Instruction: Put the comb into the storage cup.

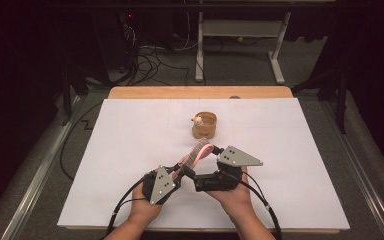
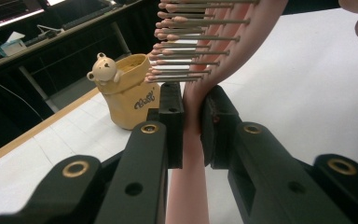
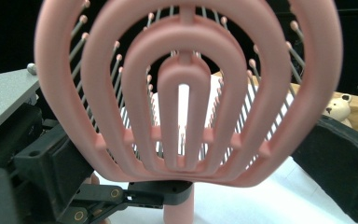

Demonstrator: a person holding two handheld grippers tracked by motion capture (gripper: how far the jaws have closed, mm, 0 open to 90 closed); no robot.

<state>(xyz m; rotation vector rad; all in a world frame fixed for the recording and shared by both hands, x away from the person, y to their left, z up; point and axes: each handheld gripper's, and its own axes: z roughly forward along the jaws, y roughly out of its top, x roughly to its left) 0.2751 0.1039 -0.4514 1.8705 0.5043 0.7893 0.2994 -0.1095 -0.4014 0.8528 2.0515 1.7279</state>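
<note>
A pink hairbrush with metal bristles is held tilted above the white table top. My left gripper is shut on its handle, and the bristled head rises past the jaws. The back of the brush head is close in the right gripper view. My right gripper stands open, its wide-apart jaws on either side of the head; I cannot tell if they touch it. A yellow cup with a small bear figure on its rim stands beyond the brush.
The white sheet covers most of the wooden table. Beyond the far edge are a dark floor with cables and a white desk frame. Open room lies left and right of the hands.
</note>
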